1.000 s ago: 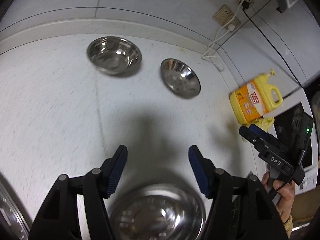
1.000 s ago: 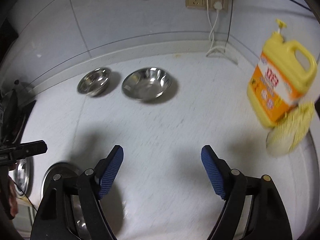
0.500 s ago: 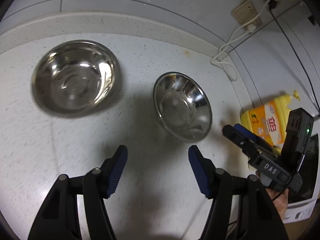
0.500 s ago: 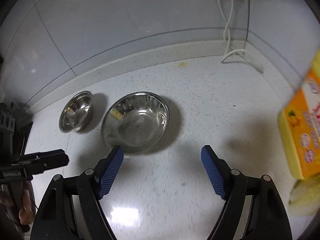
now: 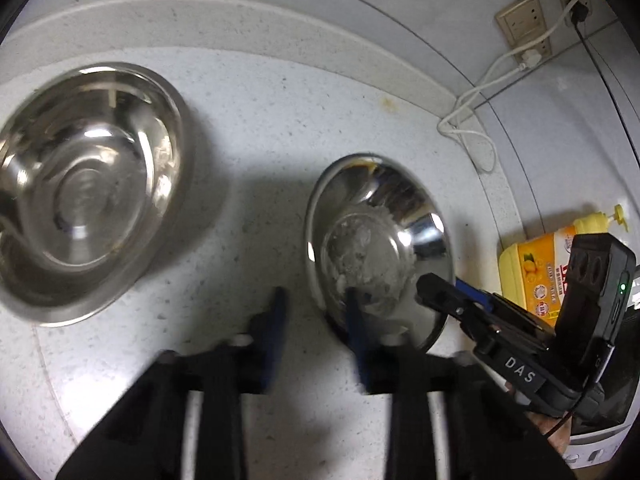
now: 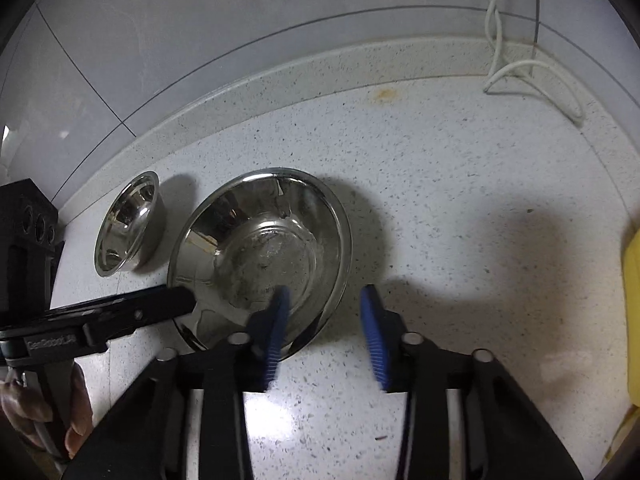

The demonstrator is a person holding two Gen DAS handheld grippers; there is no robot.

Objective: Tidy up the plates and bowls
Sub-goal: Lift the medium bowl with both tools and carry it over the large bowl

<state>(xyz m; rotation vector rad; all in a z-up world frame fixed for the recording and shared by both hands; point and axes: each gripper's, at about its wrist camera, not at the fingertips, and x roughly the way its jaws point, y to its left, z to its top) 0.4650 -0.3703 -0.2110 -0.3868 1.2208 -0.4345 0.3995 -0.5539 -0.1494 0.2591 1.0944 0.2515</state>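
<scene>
Two steel bowls stand on the speckled white counter. The left wrist view shows a bowl [image 5: 80,192] at far left and a dirty-bottomed bowl [image 5: 376,248] in the middle. My left gripper [image 5: 316,312] straddles that bowl's left rim, jaws partly closed with a gap. In the right wrist view the same dirty bowl [image 6: 260,256] is centre and the other bowl [image 6: 128,224] lies left of it. My right gripper [image 6: 326,320] straddles the dirty bowl's right rim, jaws narrowed but apart. Each gripper shows in the other's view: the right one [image 5: 460,300], the left one [image 6: 160,308].
A yellow detergent bottle [image 5: 548,268] stands at the right edge of the counter. White cables [image 6: 520,68] and wall sockets [image 5: 524,20] are at the back wall. A tiled wall [image 6: 200,20] borders the counter behind the bowls.
Both grippers moved forward to the dirty bowl. Their jaws narrowed from wide open to a smaller gap, one over each side of its rim.
</scene>
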